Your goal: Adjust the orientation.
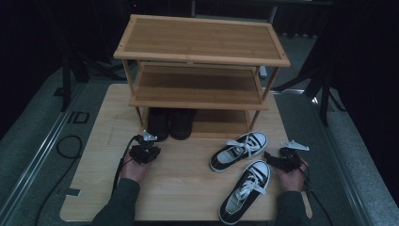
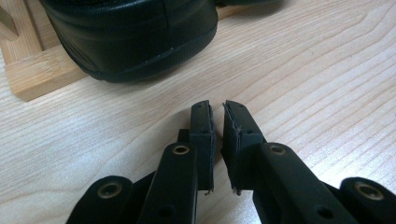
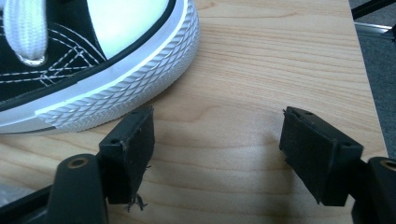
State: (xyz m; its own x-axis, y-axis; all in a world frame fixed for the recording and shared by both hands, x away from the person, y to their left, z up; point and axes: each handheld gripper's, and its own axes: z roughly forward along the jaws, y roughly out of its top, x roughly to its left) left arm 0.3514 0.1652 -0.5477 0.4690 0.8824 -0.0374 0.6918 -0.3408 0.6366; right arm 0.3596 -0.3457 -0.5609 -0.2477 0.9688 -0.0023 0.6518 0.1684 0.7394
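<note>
**Black pair shelved, sneakers next**

Nearest the person, two black-and-white canvas sneakers lie loose on the desk (image 1: 94,188): the near sneaker (image 1: 244,192) points up and away, and the far sneaker (image 1: 238,150) lies just beyond it, angled to the right. The right gripper (image 1: 272,159) rests low beside them, the hand flat behind it. Its jaws stand wide apart with nothing between them, and in the right gripper view the ribbed white toe of a sneaker (image 3: 112,88) sits just ahead of one jaw.

Across the desk, the left gripper (image 1: 149,149) is held level, pointing at the black shoes (image 1: 170,123) already set on the lowest tier of the bamboo shoe rack (image 1: 202,56). Its jaws are parted only by a narrow slit and empty; a black shoe's heel (image 2: 135,37) lies just beyond their tips.

By my reading, the black pair is placed. The next move calls for the right gripper to close on a sneaker's rim and carry it to the rack.
</note>
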